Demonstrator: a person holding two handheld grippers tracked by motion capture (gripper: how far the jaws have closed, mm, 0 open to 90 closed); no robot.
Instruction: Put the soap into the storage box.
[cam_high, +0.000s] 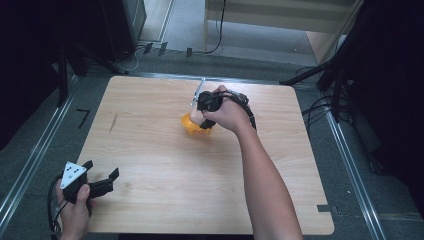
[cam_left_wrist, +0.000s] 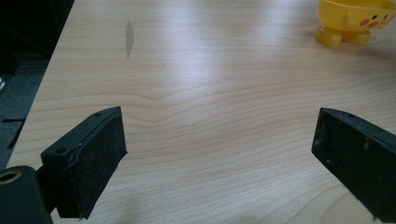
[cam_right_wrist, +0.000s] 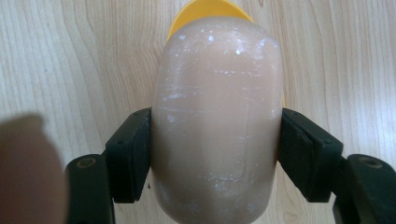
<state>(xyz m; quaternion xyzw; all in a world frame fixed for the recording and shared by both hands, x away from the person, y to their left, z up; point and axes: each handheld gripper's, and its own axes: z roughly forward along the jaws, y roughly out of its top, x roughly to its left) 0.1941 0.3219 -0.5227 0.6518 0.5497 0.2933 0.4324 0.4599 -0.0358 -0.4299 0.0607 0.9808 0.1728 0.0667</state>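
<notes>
A pale beige egg (cam_right_wrist: 217, 121) with a scuffed surface is clamped between the two black jaws of my right gripper (cam_right_wrist: 215, 140), which is shut on it. Just under the egg stands a yellow egg cup (cam_right_wrist: 205, 9), its rim peeking out past the egg's far end. From above, the right gripper (cam_high: 205, 112) hangs over the yellow egg cup (cam_high: 192, 126) near the table's middle. In the left gripper view the egg cup (cam_left_wrist: 355, 21) has little feet and a painted face. My left gripper (cam_high: 102, 170) rests open at the table's near left corner, with nothing between its fingers (cam_left_wrist: 100, 154).
The wooden table (cam_high: 150, 150) carries a dark smudge (cam_high: 114, 122) on its left part. Black stands and cables (cam_high: 320, 107) lie on the floor around the right and far sides. A blurred fingertip (cam_right_wrist: 28, 172) sits at the left of the right gripper view.
</notes>
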